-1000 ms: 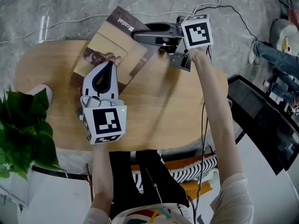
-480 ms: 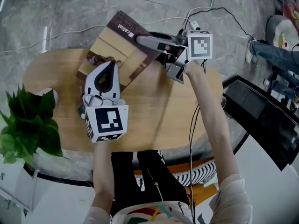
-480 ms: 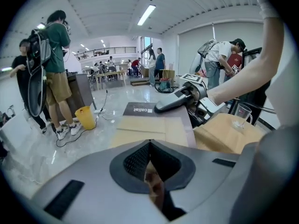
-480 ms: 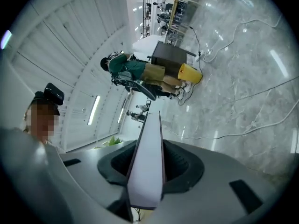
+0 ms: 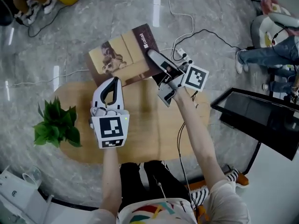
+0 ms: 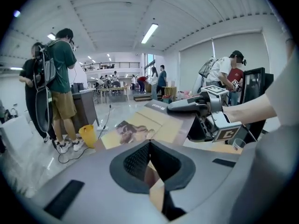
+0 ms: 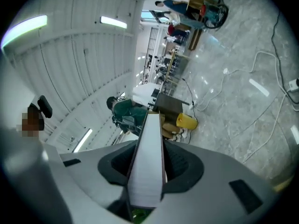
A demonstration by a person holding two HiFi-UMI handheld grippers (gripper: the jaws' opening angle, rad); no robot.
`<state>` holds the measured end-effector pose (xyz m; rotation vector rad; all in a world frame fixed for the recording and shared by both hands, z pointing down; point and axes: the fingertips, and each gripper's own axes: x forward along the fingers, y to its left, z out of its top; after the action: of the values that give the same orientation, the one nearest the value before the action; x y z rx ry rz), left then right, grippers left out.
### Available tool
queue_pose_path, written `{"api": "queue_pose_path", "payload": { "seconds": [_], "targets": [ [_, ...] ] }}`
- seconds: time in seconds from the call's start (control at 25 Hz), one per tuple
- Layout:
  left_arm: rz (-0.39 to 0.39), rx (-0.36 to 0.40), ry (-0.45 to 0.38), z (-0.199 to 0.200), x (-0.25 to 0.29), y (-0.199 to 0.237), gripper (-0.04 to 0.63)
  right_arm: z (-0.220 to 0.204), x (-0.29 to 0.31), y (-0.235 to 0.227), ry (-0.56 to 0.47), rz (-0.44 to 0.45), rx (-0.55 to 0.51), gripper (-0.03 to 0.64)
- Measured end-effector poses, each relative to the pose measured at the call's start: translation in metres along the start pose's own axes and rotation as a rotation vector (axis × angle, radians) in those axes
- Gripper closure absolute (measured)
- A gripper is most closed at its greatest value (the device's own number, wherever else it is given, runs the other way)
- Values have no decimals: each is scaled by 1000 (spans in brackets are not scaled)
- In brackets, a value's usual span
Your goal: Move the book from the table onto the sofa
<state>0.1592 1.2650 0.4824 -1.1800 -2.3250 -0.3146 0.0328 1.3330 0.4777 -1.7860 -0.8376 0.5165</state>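
The book (image 5: 122, 55), tan and brown with a portrait on its cover, hangs in the air beyond the far edge of the table (image 5: 145, 134). My left gripper (image 5: 112, 80) is shut on its near edge, and the cover (image 6: 142, 127) stretches away from those jaws (image 6: 150, 149). My right gripper (image 5: 152, 55) clamps the right edge by the spine. Its jaws have just been closing, and the white page block (image 7: 147, 171) stands pinched between them (image 7: 149, 125). It also shows as a grey beak (image 6: 187, 105) on the book's corner.
A potted plant (image 5: 57, 127) stands at the table's left end. Cables (image 5: 175, 10) trail over the marble floor. A black screen (image 5: 259, 120) stands to the right. A yellow bucket (image 6: 87, 135) and standing people (image 6: 60, 73) are off to the left.
Both grippers have risen with the book, which has come off the table and now hangs past its far edge. The table looks smaller and lower in the head view.
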Motion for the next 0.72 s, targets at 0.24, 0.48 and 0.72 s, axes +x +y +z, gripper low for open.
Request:
{"api": "queue_pose_path", "payload": {
  "seconds": [0.24, 0.48, 0.72],
  "targets": [
    [18, -51, -112, 78, -52, 3, 589, 29, -29, 93, -154, -7, -47, 460],
    [69, -74, -216, 139, -110, -4, 589, 46, -70, 174, -300, 53, -25, 460],
    [116, -103, -298, 176, -171, 5, 589, 34, -93, 237, -350, 78, -16, 460]
  ]
}}
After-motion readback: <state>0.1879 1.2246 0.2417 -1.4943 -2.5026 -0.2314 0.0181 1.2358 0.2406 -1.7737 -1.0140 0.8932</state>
